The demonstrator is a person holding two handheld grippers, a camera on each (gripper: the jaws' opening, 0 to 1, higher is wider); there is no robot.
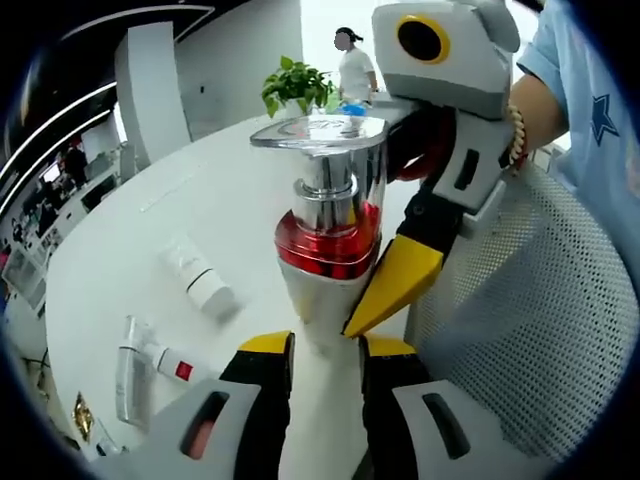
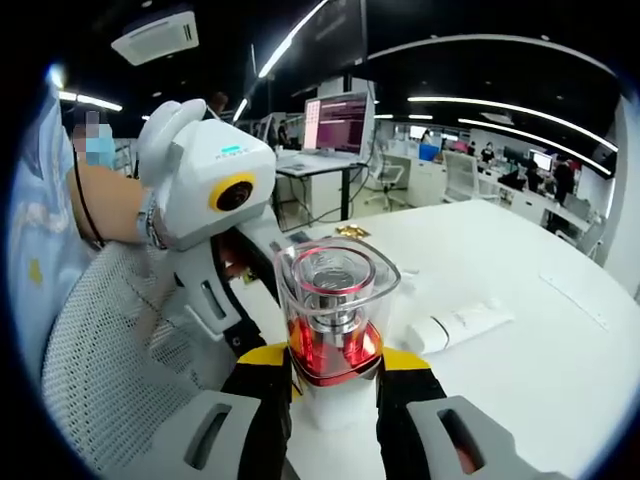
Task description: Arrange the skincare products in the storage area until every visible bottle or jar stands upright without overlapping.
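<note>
Both the left gripper (image 1: pixel 325 350) and the right gripper (image 2: pixel 335 375) have their jaws squeezed on the tall pump bottle (image 1: pixel 330 230) above the white worktop (image 1: pixel 130 260), so set it down straight, away from the tubes (image 1: pixel 198 277) at 9 o'clock.

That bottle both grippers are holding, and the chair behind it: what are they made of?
The bottle looks like glossy white plastic or glass in the body, with a clear red collar and a mirror-bright silver pump under a transparent cap; the sharp reflections suggest chromed plastic or metal. The chair back looks like white woven mesh, with its fine holes plainly visible.
</note>
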